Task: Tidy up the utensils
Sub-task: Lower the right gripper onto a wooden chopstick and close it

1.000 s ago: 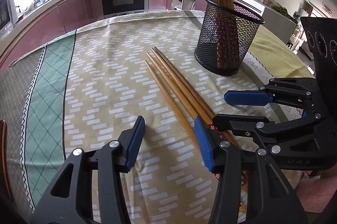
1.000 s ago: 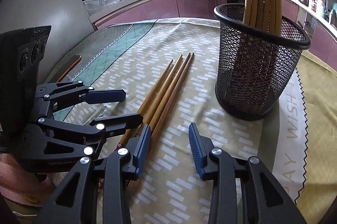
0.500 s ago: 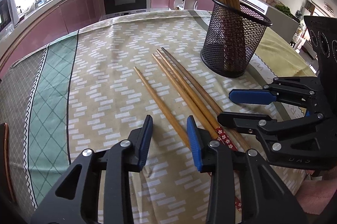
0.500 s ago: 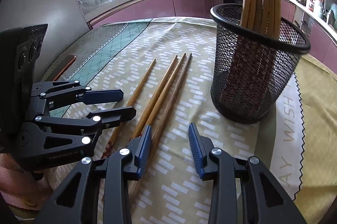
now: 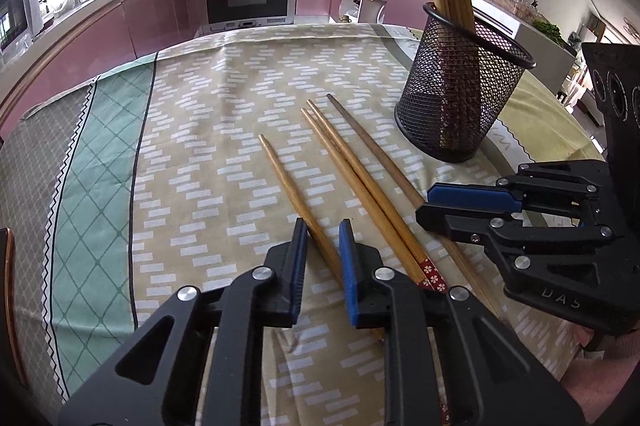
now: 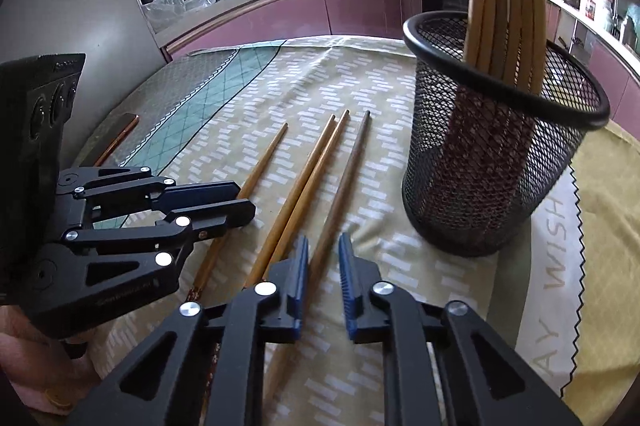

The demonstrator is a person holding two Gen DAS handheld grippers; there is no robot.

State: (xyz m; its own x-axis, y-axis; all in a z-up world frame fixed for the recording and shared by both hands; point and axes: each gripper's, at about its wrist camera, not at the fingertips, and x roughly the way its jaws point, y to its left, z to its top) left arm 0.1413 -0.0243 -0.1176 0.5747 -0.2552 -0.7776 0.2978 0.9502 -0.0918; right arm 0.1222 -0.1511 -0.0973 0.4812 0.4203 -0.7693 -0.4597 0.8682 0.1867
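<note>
On the tablecloth, both grippers tilt down side by side. The left gripper has just closed on the leftmost chopstick; the right gripper on the dark chopstick. The holder stands near, open cloth leftward.

left gripper: tilting downward, fingers closing in, chopstick between them | right gripper: tilting downward just beside it, fingers closing in, chopstick between them
</note>
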